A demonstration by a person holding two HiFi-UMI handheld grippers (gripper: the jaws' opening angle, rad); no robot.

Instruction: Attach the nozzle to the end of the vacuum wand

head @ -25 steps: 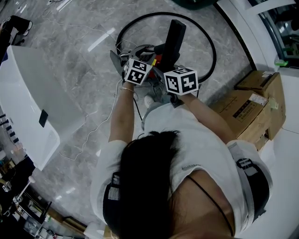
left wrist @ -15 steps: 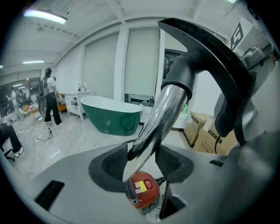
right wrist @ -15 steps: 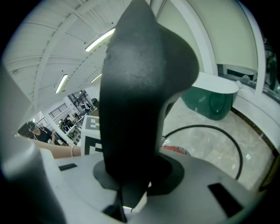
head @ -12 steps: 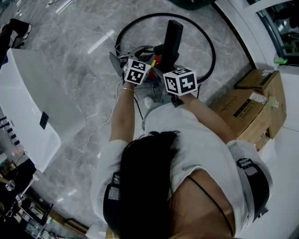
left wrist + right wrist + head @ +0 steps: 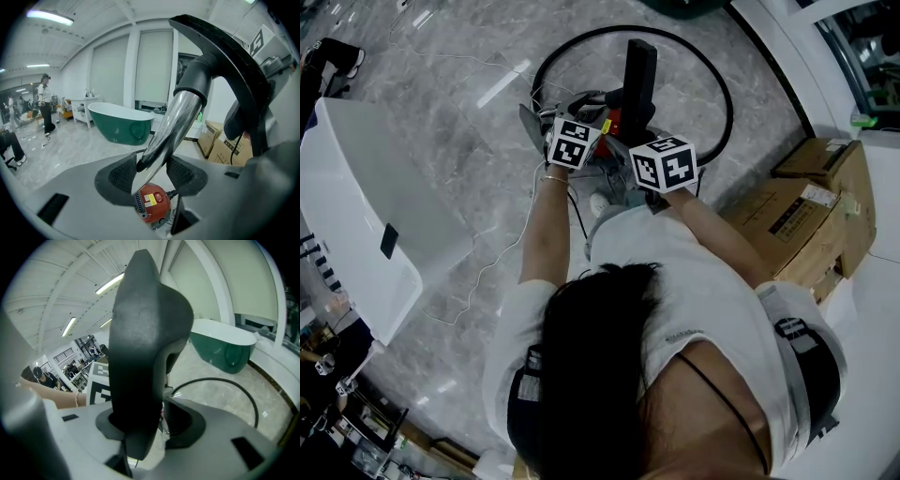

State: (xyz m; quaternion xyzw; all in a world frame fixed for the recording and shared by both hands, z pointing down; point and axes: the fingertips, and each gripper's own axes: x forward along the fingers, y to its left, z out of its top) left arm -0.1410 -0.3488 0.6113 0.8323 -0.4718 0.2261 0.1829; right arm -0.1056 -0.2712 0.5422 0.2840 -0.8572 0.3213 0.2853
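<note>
The left hand-held gripper (image 5: 152, 169) is clenched on the shiny vacuum wand (image 5: 174, 123), which leans up toward 1 o'clock. The right hand-held gripper (image 5: 151, 427) has just been opening its jaws. The black nozzle (image 5: 140, 343) stands between them, with a gap on its 3 o'clock side.

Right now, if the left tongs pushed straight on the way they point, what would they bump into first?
The shiny chrome wand tube is clamped between the left tongs, so that comes first. Past it, the line seems to reach the red round vacuum body, though depth is unclear.
</note>
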